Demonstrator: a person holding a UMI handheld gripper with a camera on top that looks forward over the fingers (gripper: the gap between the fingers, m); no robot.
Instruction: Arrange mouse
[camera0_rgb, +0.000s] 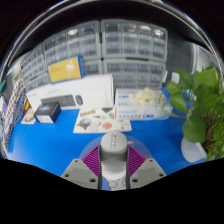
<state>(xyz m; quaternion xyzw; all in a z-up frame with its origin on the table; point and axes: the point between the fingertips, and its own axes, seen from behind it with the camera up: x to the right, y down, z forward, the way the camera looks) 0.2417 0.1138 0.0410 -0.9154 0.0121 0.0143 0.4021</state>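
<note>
A light grey computer mouse sits between my gripper's two fingers, its nose pointing forward, with its scroll wheel visible on top. Both purple pads press against its sides. My gripper is shut on the mouse and holds it above a blue table surface. The rear of the mouse is hidden by the gripper body.
A white mouse pad with pictures lies just ahead on the blue surface. Beyond it stand a white box and another printed box. A green plant stands to the right. Shelves of small drawers fill the back wall.
</note>
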